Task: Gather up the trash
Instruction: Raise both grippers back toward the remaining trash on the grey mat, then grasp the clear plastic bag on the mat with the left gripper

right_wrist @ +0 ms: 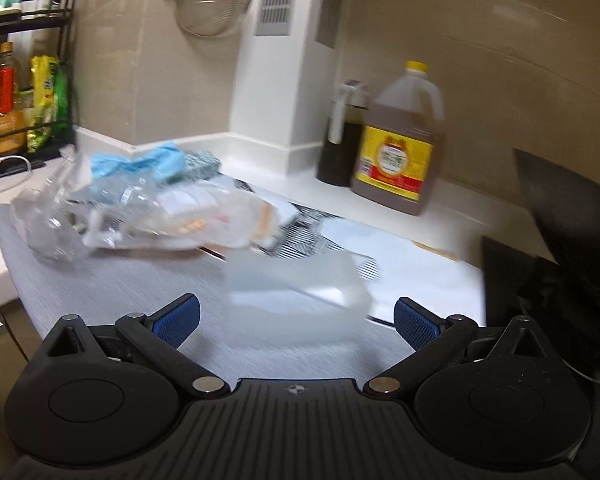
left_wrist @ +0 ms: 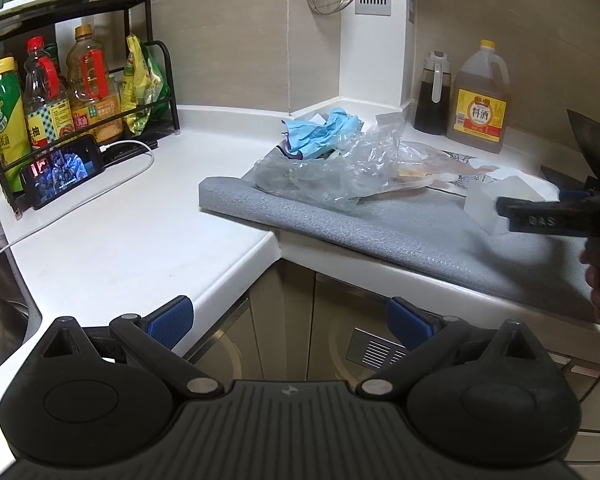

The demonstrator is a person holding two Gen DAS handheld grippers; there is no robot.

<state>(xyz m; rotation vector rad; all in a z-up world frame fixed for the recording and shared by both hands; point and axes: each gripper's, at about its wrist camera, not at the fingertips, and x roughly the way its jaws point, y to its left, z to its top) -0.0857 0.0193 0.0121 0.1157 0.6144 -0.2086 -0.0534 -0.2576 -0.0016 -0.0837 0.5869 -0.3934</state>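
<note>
1. My right claw (right_wrist: 296, 316) is spread wide and empty, hovering just in front of the translucent plastic box (right_wrist: 296, 292) on the grey mat (right_wrist: 120, 288). The right wrist view is smeared with blur, so I judge I may misplace the pads and nudge the box instead of straddling it.
2. The box looks light and slick. If I squeeze off-centre, it could squirt out and slide toward the mat's front edge.
3. My left claw (left_wrist: 290, 320) is also spread and empty, held off the surface (left_wrist: 112, 232) over the cabinet fronts, well apart from the trash. It cannot steady anything from there.
4. The rest of the trash, a crumpled clear plastic bag (left_wrist: 332, 168) with blue gloves (left_wrist: 320, 132) on top and wrappers beneath, lies further back on the mat. Pinching only the film could let loose bits spill out.
5. The cooking wine jug (right_wrist: 400, 144) and dark sauce bottle (right_wrist: 342, 136) stand near the pile; a wide sweep could knock them.
6. The phone (left_wrist: 62, 170) and its white cable (left_wrist: 136, 160) sit to the left; dragging the bag that way might snag the cable.
</note>
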